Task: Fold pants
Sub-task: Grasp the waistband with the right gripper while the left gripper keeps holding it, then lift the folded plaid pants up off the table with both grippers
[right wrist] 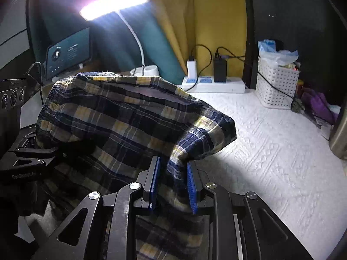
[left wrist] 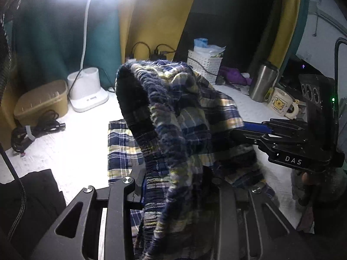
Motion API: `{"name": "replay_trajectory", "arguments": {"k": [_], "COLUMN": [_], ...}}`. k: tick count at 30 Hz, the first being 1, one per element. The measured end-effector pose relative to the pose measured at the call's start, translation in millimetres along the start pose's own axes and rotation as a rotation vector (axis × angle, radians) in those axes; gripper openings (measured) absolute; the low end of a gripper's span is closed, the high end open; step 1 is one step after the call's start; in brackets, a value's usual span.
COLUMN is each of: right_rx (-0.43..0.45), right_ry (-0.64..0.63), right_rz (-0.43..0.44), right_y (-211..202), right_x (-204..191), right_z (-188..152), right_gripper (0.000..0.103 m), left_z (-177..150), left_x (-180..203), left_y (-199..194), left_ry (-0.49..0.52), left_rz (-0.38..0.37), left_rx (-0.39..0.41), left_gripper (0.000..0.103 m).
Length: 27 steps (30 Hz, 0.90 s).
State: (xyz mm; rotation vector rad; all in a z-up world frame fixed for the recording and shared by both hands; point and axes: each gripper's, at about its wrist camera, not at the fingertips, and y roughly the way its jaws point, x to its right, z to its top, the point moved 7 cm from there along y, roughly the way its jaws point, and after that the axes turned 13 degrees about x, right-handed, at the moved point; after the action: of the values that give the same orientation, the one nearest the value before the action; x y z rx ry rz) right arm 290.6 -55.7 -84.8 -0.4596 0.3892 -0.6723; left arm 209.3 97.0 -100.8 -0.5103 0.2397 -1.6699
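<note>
Left gripper point(left wrist: 173, 186) clamped on gathered waistband of plaid pants point(right wrist: 121, 117), held up off the white table point(right wrist: 271, 151) w/ one end trailing on it. Cloth looks light, soft, floppy, so best gripped at hems/waistband. Right gripper point(right wrist: 173, 186) level w/ left, fingers point(right wrist: 155, 182) pinching a bunched fold.
</note>
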Motion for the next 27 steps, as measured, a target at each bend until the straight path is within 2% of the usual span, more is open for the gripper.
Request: {"name": "replay_trajectory", "arguments": {"k": [2, 6, 8, 10, 13, 15, 17, 18, 19, 20, 21, 22, 23, 27], "right_rx": [0.013, 0.017, 0.004, -0.013, -0.048, -0.056, -0.073, -0.083, -0.086, -0.087, -0.085, -0.08, -0.074, -0.106], "right_ry": [-0.013, -0.024, -0.011, 0.016, 0.062, 0.076, 0.08, 0.091, 0.103, 0.116, 0.129, 0.146, 0.159, 0.149], "right_rz": [0.0, -0.007, -0.016, -0.028, -0.05, -0.055, -0.064, -0.068, -0.068, -0.066, -0.064, -0.054, -0.036, -0.033], "right_y": [-7.2, -12.8, -7.8, 0.5, 11.4, 14.9, 19.7, 22.7, 24.2, 25.1, 25.5, 27.1, 28.9, 45.1], "right_x": [-3.8, -7.7, -3.1, 2.4, 11.7, 16.6, 23.6, 28.4, 31.6, 34.3, 37.8, 40.1, 41.2, 44.5], "right_z": [2.4, -0.1, -6.4, -14.8, -26.0, -29.1, -32.5, -34.6, -35.5, -36.2, -36.9, -36.5, -35.5, -36.6], "right_gripper": [0.014, 0.014, 0.014, 0.014, 0.014, 0.014, 0.015, 0.016, 0.021, 0.043, 0.08, 0.095, 0.102, 0.102], "left_z": [1.2, -0.5, -9.1, -19.6, -38.2, -42.8, -44.0, -44.2, -44.9, -45.3, -45.3, -45.0, -44.1, -41.3], "left_x": [4.2, 5.6, -1.6, -15.1, -43.4, -57.1, -64.3, -65.5, -66.6, -66.4, -65.6, -62.9, -60.5, -50.8], "left_y": [-5.9, -5.5, 9.1, 24.2, 43.2, 45.9, 47.1, 47.4, 48.6, 50.0, 51.4, 52.8, 54.1, 65.3], "left_ry": [0.011, 0.035, 0.042, 0.026, -0.055, -0.104, -0.116, -0.117, -0.12, -0.12, -0.107, -0.092, -0.078, -0.032], "left_rz": [-0.005, -0.004, 0.021, 0.05, 0.086, 0.081, 0.081, 0.081, 0.077, 0.073, 0.07, 0.064, 0.053, 0.028], "left_rx": [0.014, 0.019, -0.025, -0.08, -0.18, -0.188, -0.193, -0.196, -0.205, -0.214, -0.218, -0.224, -0.229, -0.243], "left_gripper": [0.031, 0.032, 0.032, 0.037, 0.049, 0.063, 0.07, 0.071, 0.071, 0.071, 0.071, 0.074, 0.078, 0.089]}}
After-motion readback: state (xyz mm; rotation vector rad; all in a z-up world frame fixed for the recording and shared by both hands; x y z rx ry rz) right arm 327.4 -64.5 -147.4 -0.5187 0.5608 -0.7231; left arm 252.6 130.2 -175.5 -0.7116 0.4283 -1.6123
